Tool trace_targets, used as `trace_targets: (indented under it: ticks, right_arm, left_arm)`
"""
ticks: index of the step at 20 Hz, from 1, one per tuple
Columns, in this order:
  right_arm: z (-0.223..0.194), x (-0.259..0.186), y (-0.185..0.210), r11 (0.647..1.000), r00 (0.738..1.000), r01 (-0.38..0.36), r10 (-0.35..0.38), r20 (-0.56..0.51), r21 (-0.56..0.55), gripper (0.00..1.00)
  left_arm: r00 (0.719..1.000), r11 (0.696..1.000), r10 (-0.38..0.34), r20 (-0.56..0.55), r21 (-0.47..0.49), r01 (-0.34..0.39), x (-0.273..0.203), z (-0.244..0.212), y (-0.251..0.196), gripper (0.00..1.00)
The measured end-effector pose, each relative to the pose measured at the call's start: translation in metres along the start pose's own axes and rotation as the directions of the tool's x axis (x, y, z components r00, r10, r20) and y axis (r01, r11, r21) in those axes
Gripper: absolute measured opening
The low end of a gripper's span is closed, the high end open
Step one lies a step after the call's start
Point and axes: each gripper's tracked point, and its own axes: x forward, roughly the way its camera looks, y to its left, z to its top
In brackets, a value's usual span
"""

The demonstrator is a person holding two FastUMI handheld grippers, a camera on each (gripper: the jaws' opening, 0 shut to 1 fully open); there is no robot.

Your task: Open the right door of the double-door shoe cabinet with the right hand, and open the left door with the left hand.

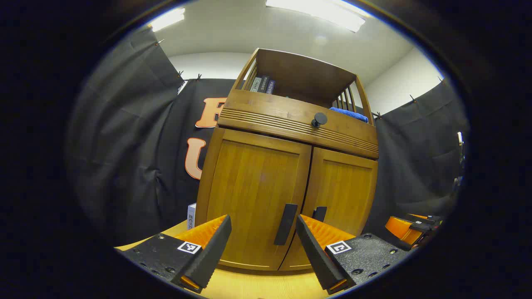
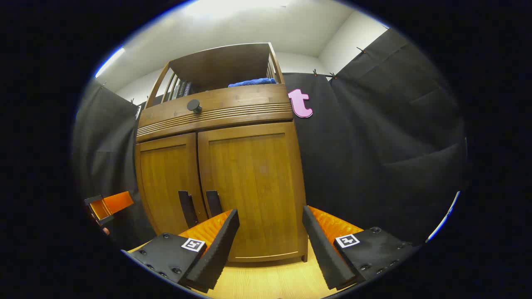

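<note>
**Both hand-held grippers spread before a closed shoe cabinet**

Nearest the lens in the left gripper view, the left hand-held gripper [image 1: 263, 249] is seen with its fingers spread wide and nothing held between them. Straight ahead of it stands the shoe cabinet [image 1: 286, 166] on the wooden desk [image 1: 257, 286]. Both doors are seen shut. The left door [image 1: 253, 195] fills the space ahead of the gripper, and its dark vertical handle [image 1: 286, 224] is framed between the two fingers, apart from both. The right door [image 1: 343, 191] lies ahead and to the right, its handle [image 1: 319, 213] partly hidden behind the right finger. A round dark knob [image 1: 319, 119] is set on the drawer front above the doors, and a blue cloth [image 1: 349, 114] is lying in the open top shelf.

In the right gripper view, the right hand-held gripper [image 2: 270, 245] is likewise spread and empty. The right door [image 2: 253, 187] is directly ahead; its handle [image 2: 214, 203] is found ahead and to the left, just above the left finger. The other gripper [image 2: 110, 205] is seen far off to the left.
</note>
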Motion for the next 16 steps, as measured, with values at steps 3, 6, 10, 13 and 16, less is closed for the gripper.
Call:
trace_targets:
  ticks: [3, 6, 10, 13, 16]
  right_arm:
    - [-0.0013, 0.0007, 0.0029, 1.000, 1.000, -0.015, 0.015, -0.005, -0.009, 0.98]
    - [-0.0002, 0.0010, 0.0043, 1.000, 1.000, -0.023, 0.023, -0.003, -0.006, 0.99]
    - [-0.0011, -0.0005, 0.0047, 1.000, 1.000, -0.030, 0.030, -0.006, -0.008, 0.98]
    - [-0.0026, -0.0022, 0.0038, 1.000, 1.000, -0.029, 0.029, -0.010, -0.008, 0.91]
    - [-0.0040, -0.0054, 0.0016, 1.000, 1.000, -0.023, 0.023, -0.013, -0.006, 0.98]
  left_arm:
    - [1.000, 1.000, 0.010, 0.010, -0.002, -0.010, 0.0002, 0.0014, 0.0034, 0.98]
    - [1.000, 1.000, 0.001, 0.006, 0.002, -0.001, 0.0004, 0.0001, 0.0009, 0.94]
    - [1.000, 1.000, 0.004, 0.011, 0.000, -0.004, -0.0010, 0.0009, 0.0016, 0.92]
    - [1.000, 1.000, 0.010, 0.011, 0.002, -0.010, -0.0013, 0.0013, 0.0031, 0.91]
    - [1.000, 1.000, 0.006, 0.005, 0.004, -0.006, -0.0030, -0.0005, 0.0030, 0.95]
